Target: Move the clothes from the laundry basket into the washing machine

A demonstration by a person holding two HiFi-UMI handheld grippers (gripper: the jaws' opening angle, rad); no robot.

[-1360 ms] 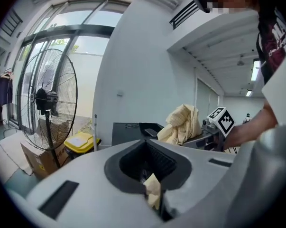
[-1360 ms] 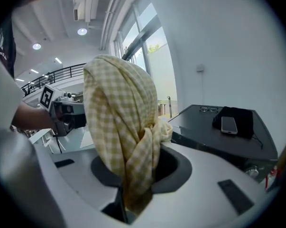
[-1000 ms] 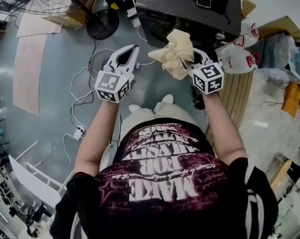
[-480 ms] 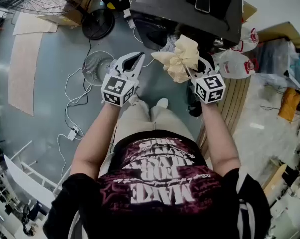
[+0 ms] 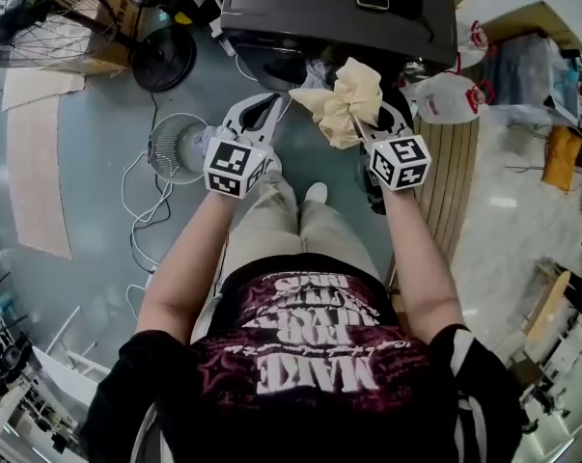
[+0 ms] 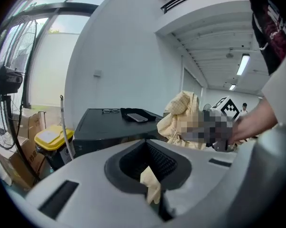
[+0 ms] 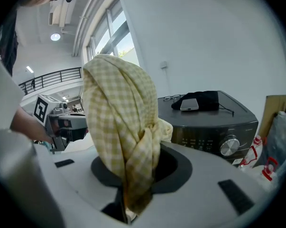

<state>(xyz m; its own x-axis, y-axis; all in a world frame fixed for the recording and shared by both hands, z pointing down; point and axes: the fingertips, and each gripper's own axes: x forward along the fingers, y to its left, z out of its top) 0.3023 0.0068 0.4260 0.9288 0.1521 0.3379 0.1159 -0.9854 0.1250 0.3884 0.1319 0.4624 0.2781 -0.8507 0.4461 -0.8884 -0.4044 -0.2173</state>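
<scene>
White plastic, the left gripper point(image 5: 264, 102) had its jaws closed on a small yellow scrap point(image 6: 151, 184). To its right, the right gripper point(image 5: 373, 123) was clamped on a bunched yellow-checked cloth point(image 5: 344, 99), held up in front of the dark washing machine point(image 5: 291, 8).

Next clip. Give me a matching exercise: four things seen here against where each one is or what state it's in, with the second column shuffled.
Things
1. checked cloth
2. phone
3. yellow-lidded bin
4. left tongs

Place or state
A. on the floor beside the washing machine
B. shut on a small pale scrap
C. clamped in the right tongs
D. lying on a black item atop the machine

Pairs: 1-C, 2-D, 3-A, 4-B
</scene>
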